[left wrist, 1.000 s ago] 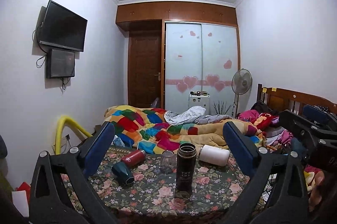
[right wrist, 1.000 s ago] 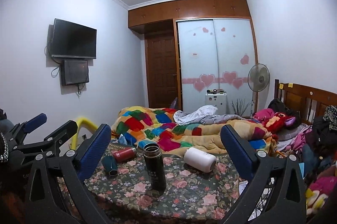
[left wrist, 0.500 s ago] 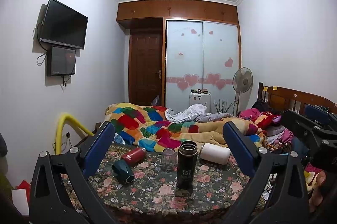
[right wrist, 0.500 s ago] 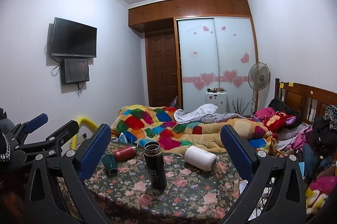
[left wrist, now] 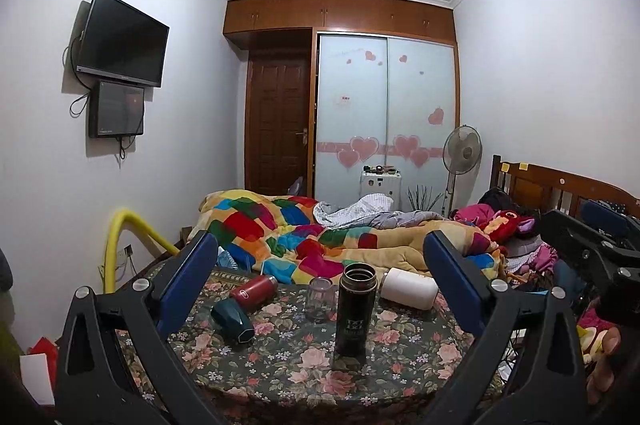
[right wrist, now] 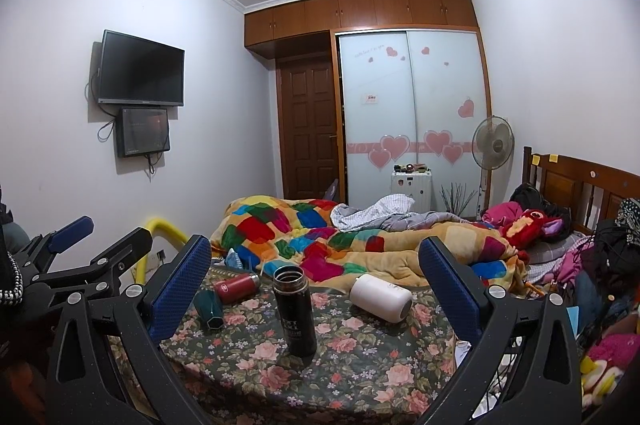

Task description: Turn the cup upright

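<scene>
Left gripper point(left wrist: 320, 257): jaws spread wide, nothing between them, held above the near edge of the table point(left wrist: 400, 365). Right gripper point(right wrist: 316, 261): jaws likewise wide and empty, raised over the same edge. Black flask point(left wrist: 355, 309): upright, mouth open, near the table's middle, framed between both sets of fingers. Clear glass point(left wrist: 320, 299): standing just behind and left of the flask in the left wrist view; whether its mouth faces up or down cannot be told. White cup point(right wrist: 381, 297): on its side at the far right of the table. Red bottle point(left wrist: 253, 291): on its side at the far left. Dark green cup point(left wrist: 232, 318): on its side, just in front of the red bottle. Table: covered with a dark floral cloth. Patchwork quilt point(left wrist: 280, 229): heaped on the bed behind the table.
</scene>
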